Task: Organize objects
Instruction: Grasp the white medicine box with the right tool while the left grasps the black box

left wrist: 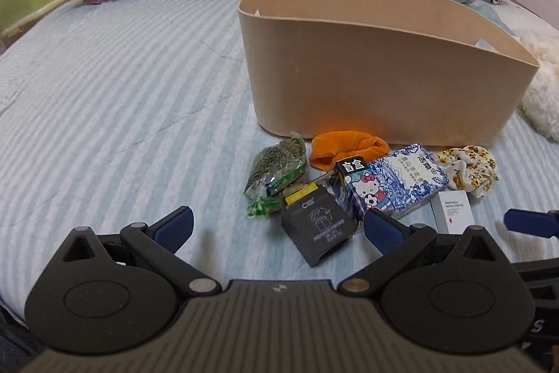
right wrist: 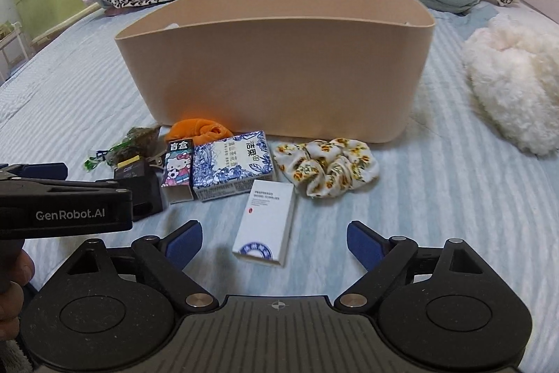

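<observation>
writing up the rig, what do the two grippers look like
Both match: the left gripper and right gripper have matte black linkage arms with silver pivot pins, ribbed grey bodies, round black side housings and blue ribbed pads on the jaws. White "GenRobot.AI" lettering marks the left one's side.

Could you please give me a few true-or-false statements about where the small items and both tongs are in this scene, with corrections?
1. The beige bin stands upright on the striped bedding. True.
2. The floral scrunchie lies inside the bin. False: it lies on the bedding in front of the bin.
3. The right tongs are open, with the white box lying ahead between the fingers. True.
4. The left tongs are shut on the dark box. False: they are open and hold nothing; the dark box lies on the bedding.
5. The Hello Kitty box sits to the right of the blue-patterned tissue pack. False: it sits to its left.
</observation>
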`<act>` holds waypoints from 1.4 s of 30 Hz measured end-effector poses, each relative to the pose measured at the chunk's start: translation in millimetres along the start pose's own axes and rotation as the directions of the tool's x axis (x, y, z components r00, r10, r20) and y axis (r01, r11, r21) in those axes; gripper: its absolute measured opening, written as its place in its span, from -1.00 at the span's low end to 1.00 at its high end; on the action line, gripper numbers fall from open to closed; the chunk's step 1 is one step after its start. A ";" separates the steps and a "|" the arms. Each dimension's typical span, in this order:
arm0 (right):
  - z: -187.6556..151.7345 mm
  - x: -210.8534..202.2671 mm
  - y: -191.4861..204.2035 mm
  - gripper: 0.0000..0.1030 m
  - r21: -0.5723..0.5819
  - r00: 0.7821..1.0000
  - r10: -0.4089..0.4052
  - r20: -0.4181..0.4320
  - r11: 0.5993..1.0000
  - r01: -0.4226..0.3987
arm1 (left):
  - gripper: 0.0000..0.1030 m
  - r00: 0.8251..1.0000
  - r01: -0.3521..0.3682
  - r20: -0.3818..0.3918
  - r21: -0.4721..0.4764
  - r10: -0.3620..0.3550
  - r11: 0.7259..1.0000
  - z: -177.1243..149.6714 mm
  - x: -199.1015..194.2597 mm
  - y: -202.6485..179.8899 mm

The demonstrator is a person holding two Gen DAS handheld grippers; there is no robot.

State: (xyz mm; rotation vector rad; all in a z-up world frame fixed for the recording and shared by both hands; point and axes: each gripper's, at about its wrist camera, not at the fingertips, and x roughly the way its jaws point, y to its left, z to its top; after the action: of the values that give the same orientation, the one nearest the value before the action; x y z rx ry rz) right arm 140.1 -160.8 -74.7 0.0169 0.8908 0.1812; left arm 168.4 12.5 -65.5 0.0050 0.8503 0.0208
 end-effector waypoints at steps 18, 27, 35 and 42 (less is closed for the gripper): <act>-1.7 18.8 8.5 -0.44 -0.005 0.998 -0.016 -0.053 1.000 0.016 | -0.35 0.996 0.079 -0.042 0.000 -0.079 0.997 -7.6 9.7 7.1; -8.5 -8.8 3.3 -0.46 0.017 1.000 0.005 -0.025 1.000 -0.005 | -0.35 0.990 0.141 -0.026 0.016 -0.141 0.990 -15.9 -19.3 7.8; 4.4 -54.6 -8.6 -0.46 0.035 0.994 -0.004 0.110 0.999 0.000 | -0.35 0.986 0.134 0.093 0.036 -0.137 0.990 2.8 -68.4 7.9; 35.5 -78.0 -23.7 -0.46 0.038 0.974 -0.023 0.225 0.999 0.015 | -0.35 0.966 0.115 0.225 0.073 -0.129 0.991 46.4 -97.8 8.7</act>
State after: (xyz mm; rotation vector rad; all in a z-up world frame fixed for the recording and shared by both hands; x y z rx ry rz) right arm 123.2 -194.8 5.7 0.0615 0.6674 0.1421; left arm 138.6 19.4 38.7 0.0102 0.6187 -0.1193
